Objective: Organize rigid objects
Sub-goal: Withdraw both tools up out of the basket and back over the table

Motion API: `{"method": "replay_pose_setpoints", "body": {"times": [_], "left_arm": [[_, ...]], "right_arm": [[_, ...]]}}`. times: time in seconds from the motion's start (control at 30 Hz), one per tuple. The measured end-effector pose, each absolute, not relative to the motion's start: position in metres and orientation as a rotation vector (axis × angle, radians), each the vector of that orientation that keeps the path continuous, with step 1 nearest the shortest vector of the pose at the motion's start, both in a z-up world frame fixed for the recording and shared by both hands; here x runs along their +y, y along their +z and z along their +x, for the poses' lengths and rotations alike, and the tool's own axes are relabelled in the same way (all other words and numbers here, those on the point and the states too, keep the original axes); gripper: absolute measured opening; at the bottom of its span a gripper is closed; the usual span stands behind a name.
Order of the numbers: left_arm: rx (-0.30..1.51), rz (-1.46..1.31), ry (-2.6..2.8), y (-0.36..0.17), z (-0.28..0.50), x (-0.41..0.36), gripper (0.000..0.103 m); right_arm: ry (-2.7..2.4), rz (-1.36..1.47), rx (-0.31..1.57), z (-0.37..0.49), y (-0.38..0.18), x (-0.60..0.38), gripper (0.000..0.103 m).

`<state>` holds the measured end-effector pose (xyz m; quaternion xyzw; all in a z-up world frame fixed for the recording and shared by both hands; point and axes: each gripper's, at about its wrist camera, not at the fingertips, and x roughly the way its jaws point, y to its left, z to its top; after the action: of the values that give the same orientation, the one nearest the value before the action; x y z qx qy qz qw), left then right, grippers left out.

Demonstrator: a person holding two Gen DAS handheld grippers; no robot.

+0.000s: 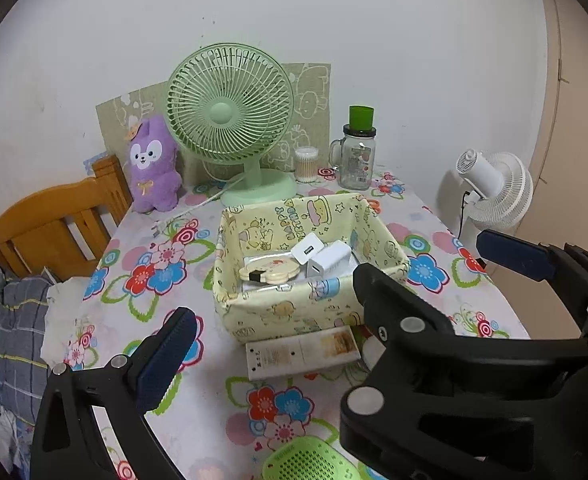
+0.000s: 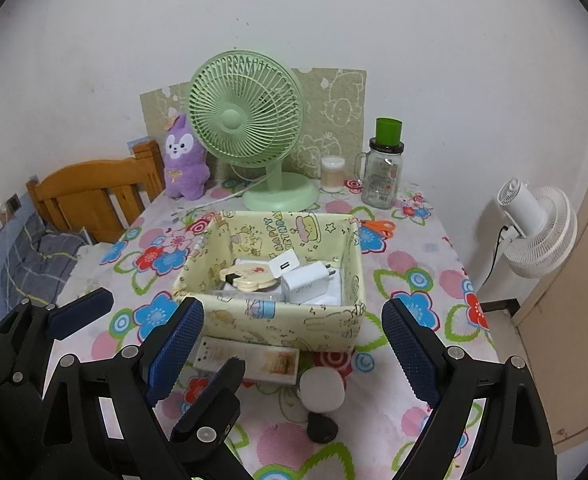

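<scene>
Right gripper [image 2: 290, 354] spread wide, holding nothing: black plastic arms with metal rivets, fingers [image 2: 412, 352] faced with dimpled blue rubber. Left gripper [image 1: 318, 344] likewise gaping and unloaded, hovering above the table's near edge, its own right finger hidden behind the other gripper's black frame.

Between the right gripper's pads, just past them: a flat white rectangular box [image 2: 250, 358] with a printed label, lying against the near wall of the storage basket [image 2: 290, 320]. Beside the box toward the near edge: a rounded white puck-like object [image 2: 321, 392] and a small black lump [image 2: 322, 426], neither clear enough to name.

Basket in the middle of the table [image 2: 422, 248]: soft-walled, square, pale yellow cartoon print reading "HAPPY BIRTHDAY". Inside: two glossy white boxy USB chargers [image 2: 308, 282], a cream flower-shaped compact [image 2: 250, 276], clear packaging underneath, hard to make out.

At the near edge in the left view: a green perforated plastic piece [image 1: 310, 462], cut off by the frame. Orange-handled scissors [image 2: 378, 227] beyond the basket's far right corner.

Along the far edge: purple plush bunny [image 2: 184, 160], mint-green desk fan [image 2: 250, 120] with cord trailing, cotton-swab tub [image 2: 331, 174], handled glass jar [image 2: 382, 176] with green cap.

Glossy floral tablecloth. Off the left edge: wooden chair [image 2: 94, 192]. Off the right edge: white floor fan [image 2: 538, 232].
</scene>
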<state>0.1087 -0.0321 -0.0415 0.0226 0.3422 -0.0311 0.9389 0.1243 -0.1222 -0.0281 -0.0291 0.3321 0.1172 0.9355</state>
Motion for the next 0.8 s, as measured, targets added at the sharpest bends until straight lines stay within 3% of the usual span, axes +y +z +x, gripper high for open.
{"method": "replay_pose_setpoints", "body": {"times": [0.8], "left_arm": [[0.708, 0.009, -0.067, -0.070, 0.063, -0.036, 0.103]], "right_arm": [[0.268, -0.122, 0.643, 0.074, -0.051, -0.126, 0.093]]}}
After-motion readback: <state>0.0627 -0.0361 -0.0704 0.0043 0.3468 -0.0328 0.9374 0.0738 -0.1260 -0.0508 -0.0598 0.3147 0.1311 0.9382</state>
